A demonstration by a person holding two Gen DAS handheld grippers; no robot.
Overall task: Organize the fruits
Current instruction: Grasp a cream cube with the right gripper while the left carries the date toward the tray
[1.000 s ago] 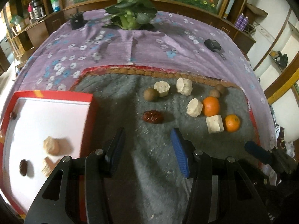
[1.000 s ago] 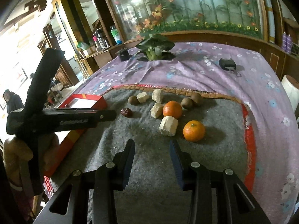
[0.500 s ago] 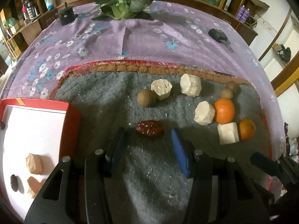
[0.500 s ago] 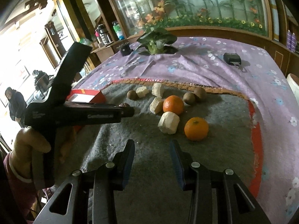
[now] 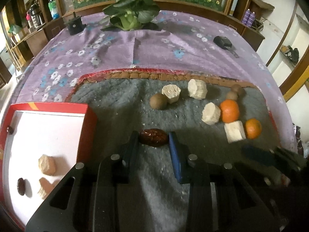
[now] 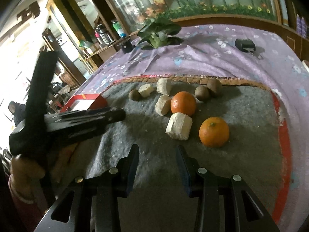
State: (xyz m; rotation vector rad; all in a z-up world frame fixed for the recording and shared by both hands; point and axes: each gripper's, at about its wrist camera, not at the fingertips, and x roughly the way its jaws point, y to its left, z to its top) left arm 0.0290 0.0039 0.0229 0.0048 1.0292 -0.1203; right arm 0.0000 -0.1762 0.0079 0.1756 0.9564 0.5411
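A dark red date (image 5: pixel 153 140) lies on the grey mat (image 5: pixel 115 96) between the fingertips of my left gripper (image 5: pixel 153 141). The jaws are closing, and both pads touch the date's ends. From the right wrist view, the left gripper (image 6: pixel 120 115) shows side-on, held by a hand, and hides the date. My right gripper (image 6: pixel 158 153) stands open over bare mat, just short of a pale chunk (image 6: pixel 179 126) and an orange (image 6: pixel 214 132). Another orange (image 5: pixel 229 110), more pale chunks (image 5: pixel 210 113) and brown kiwis (image 5: pixel 158 101) lie further back.
A red box (image 5: pixel 89 123) with a white floor sits left of the mat and holds a pale chunk (image 5: pixel 47 164) and a date (image 5: pixel 20 186). On the purple flowered cloth behind are a leafy cabbage (image 5: pixel 131 17), a black pot (image 5: pixel 74 25) and a black device (image 5: pixel 222 41).
My left gripper moved forward onto the date, and its jaws narrowed around it. My right gripper sank lower and closer to the fruits, with its jaws unchanged.
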